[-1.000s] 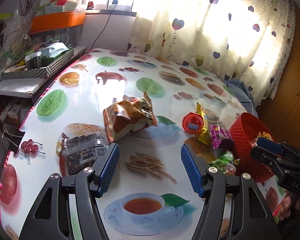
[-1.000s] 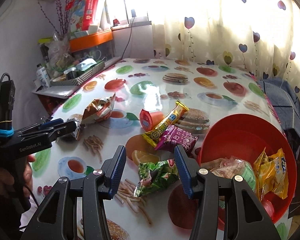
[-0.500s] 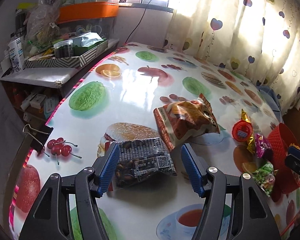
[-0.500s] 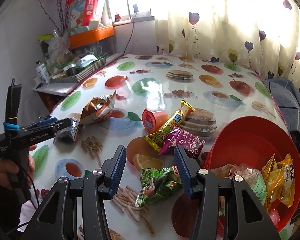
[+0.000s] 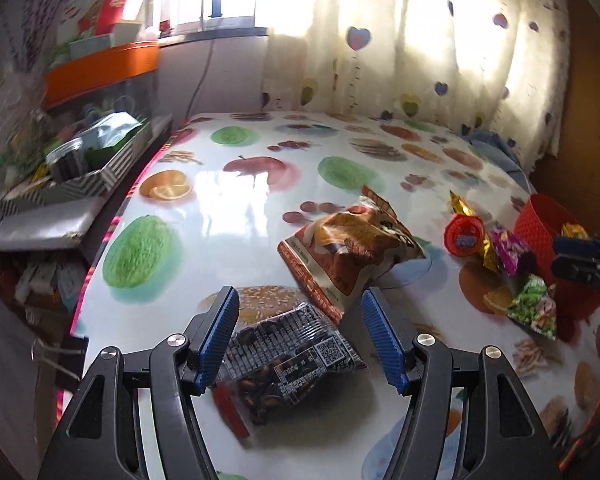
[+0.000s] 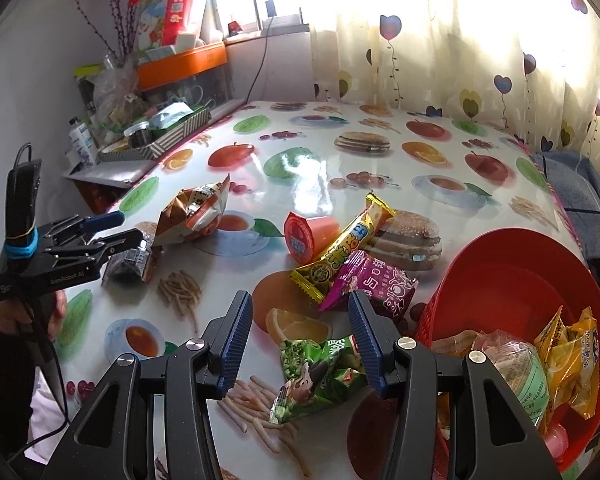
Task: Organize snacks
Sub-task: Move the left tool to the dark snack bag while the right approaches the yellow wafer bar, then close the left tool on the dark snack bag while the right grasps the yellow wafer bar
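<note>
Reaching for the dark snack bag (image 5: 288,356), which lies flat on the surface (image 5: 220,216), the left hand-held gripper (image 5: 300,336) has its fingers apart on both sides of it. Next it should squeeze, lift, and carry it to the red basket (image 6: 512,280). The right hand-held gripper (image 6: 300,344) waits with fingers apart over the green packet (image 6: 320,376)

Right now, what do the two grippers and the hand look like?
Both grippers, the left gripper and the right gripper, are black angular frames with silver bolts and ribbed blue pads. Seen from the right wrist, the left one carries white "GenRobot.AI" lettering, a blue band, a black cable, and a bare hand in a dark sleeve.
</note>
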### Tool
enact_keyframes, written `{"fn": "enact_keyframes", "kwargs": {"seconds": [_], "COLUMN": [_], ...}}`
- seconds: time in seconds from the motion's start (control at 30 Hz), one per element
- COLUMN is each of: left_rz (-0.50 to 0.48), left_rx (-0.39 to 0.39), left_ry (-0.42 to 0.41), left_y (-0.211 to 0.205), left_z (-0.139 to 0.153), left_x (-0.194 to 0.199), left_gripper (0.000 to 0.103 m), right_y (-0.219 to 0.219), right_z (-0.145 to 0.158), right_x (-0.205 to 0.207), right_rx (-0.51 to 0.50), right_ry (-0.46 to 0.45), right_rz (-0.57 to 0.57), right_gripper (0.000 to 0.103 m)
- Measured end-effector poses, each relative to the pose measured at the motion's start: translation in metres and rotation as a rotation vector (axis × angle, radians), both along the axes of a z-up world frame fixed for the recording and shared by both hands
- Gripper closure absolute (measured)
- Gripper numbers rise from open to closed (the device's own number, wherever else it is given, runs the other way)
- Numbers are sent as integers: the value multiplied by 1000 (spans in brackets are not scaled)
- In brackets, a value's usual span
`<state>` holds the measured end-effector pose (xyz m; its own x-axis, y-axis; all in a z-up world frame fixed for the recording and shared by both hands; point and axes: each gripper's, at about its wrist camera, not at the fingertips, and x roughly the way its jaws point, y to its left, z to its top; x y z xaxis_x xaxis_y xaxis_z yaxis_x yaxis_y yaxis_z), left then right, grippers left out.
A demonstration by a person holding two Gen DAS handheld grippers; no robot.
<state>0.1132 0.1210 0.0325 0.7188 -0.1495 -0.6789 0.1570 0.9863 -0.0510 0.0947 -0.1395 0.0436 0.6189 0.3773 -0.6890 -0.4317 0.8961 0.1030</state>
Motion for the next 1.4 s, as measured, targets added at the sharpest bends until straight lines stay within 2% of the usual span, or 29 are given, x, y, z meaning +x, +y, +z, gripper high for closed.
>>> {"fn": "enact_keyframes", "kwargs": {"seconds": [0.1,0.2,0.3,0.43,0.53,0.67,0.73,0.87,0.97,1.0,1.1,1.17,1.23,1.4], "left_rz": [-127,-203,-259,-329,-338,-266,-199,-27,96,141,211,278,326,395], "left_rx": [74,125,118,162,155,191,225,204,146,102,-139,-236,-267,-229], "left_ry": [7,35,51,76,84,99,107,135,150,149,144,134,115,123], "left_y": [-5,-4,0,-5,-2,1,4,24,42,47,57,56,51,34], "left_z": [-5,-13,-15,-18,-19,-25,-29,-30,-29,-28,-25,-24,-23,-26], "left_x": [5,7,2,-10,-15,-22,-26,-38,-45,-47,-50,-43,-34,-13], "left_gripper": [38,38,38,38,38,38,38,38,38,38,38,38,38,38], "right_y": [1,2,4,8,12,15,15,17,21,21,24,24,24,19], "right_z": [-1,-1,-2,-2,-2,-2,-2,-1,-1,-1,-1,0,1,2], "right_x": [-1,-1,0,-1,-2,-5,-6,-7,-8,-9,-10,-10,-12,-6], "right_rx": [1,-1,-1,-5,-6,-8,-9,-7,-10,-10,-9,-10,-11,-6], "right_ry": [1,1,5,6,6,7,7,4,3,2,2,0,-4,-6], "right_rz": [-2,-6,-7,4,8,13,15,23,34,37,41,43,45,19], "right_gripper": [54,54,54,54,54,54,54,54,54,54,54,54,54,54]}}
